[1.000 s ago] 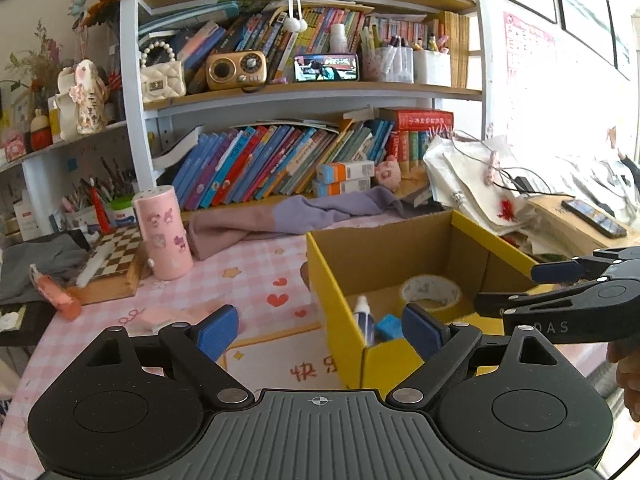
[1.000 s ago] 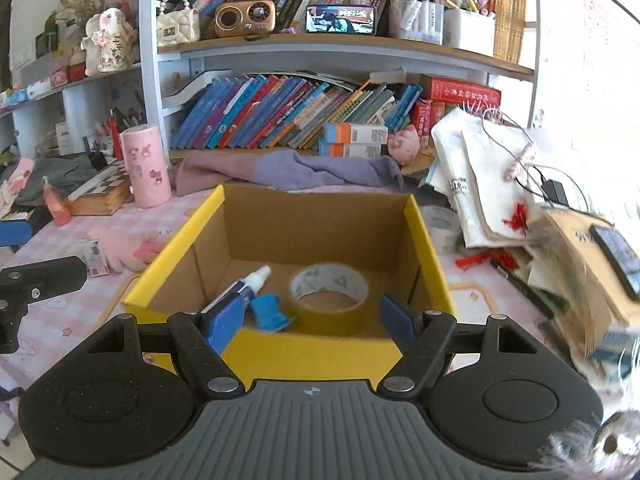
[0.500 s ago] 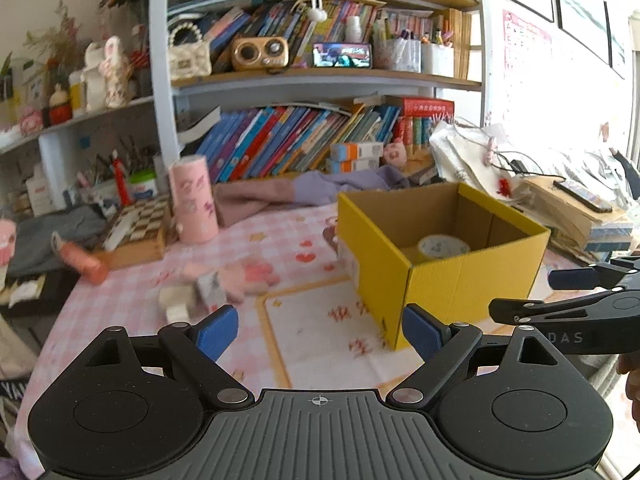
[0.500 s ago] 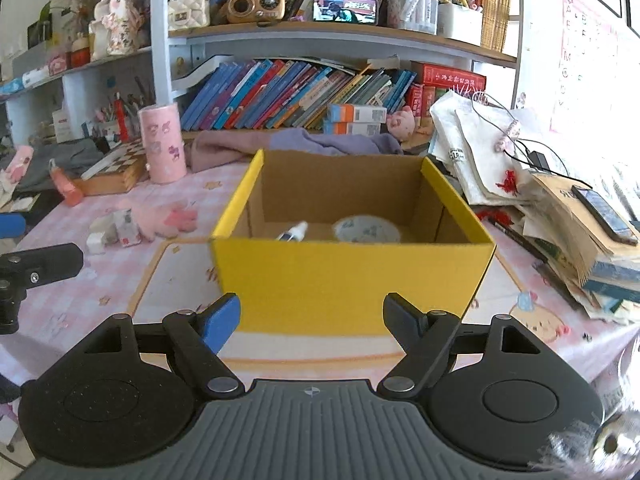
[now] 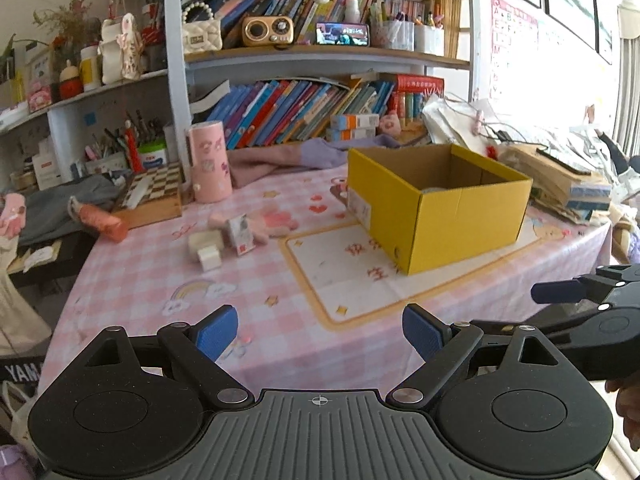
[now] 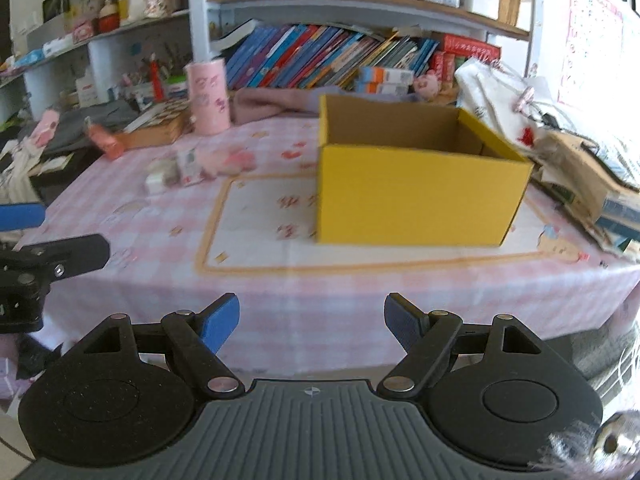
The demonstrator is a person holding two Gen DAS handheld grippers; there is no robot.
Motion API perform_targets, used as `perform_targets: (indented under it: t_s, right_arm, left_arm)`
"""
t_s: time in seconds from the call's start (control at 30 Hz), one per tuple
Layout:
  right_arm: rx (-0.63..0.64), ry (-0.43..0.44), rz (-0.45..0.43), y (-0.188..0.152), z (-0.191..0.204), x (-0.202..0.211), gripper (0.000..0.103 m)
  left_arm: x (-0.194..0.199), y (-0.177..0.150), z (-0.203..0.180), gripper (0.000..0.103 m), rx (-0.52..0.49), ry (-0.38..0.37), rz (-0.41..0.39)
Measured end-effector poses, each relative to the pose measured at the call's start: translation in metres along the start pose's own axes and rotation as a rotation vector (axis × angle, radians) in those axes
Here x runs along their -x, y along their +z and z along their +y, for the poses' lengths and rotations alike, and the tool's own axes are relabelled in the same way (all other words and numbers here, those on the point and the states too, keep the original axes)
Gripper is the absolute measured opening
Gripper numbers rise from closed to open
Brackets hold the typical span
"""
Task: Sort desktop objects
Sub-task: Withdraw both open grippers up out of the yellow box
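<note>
A yellow cardboard box (image 5: 448, 216) stands open on the pink checked tablecloth (image 5: 160, 280); it also shows in the right wrist view (image 6: 416, 196). Loose items lie left of it: a white block (image 5: 209, 258), a small card box (image 5: 240, 234) and a pink plush toy (image 5: 272, 220). My left gripper (image 5: 318, 330) is open and empty, held back over the table's near edge. My right gripper (image 6: 312, 322) is open and empty, also back at the near edge. Each gripper shows at the side of the other's view.
A pink cylinder (image 5: 209, 166), a chessboard box (image 5: 154, 194) and an orange tube (image 5: 104, 222) sit at the back left. A purple cloth (image 5: 288, 158) lies behind the box. Stacked books and papers (image 5: 560, 184) crowd the right. A bookshelf (image 5: 312, 112) stands behind.
Both grippers have pulled back from over the box to the table's near edge. The box's contents have dropped almost out of sight. Both stay open.
</note>
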State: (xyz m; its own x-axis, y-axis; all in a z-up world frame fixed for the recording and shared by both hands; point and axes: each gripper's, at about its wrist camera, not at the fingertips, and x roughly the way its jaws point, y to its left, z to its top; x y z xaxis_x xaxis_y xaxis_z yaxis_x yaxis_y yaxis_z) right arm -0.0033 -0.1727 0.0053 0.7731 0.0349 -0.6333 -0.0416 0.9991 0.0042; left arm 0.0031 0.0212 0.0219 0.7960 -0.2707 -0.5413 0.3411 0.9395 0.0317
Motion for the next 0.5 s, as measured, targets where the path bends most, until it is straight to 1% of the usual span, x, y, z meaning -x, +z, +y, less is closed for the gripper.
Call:
perform_targets:
  t_s: [0.13, 0.27, 0.5]
  right_arm:
    - [0.042, 0.025, 0.011, -0.007, 0.021, 0.006, 0.078]
    - [0.074, 0.043, 0.012, -0.008, 0.035, 0.008, 0.078]
    - [0.115, 0.065, 0.008, -0.004, 0.052, 0.007, 0.078]
  left_arm:
    - [0.009, -0.008, 0.004, 0.092, -0.016, -0.003, 0.010]
    - [0.014, -0.014, 0.008, 0.092, -0.028, -0.004, 0.011]
    - [0.017, -0.017, 0.024, 0.092, 0.020, 0.027, 0.009]
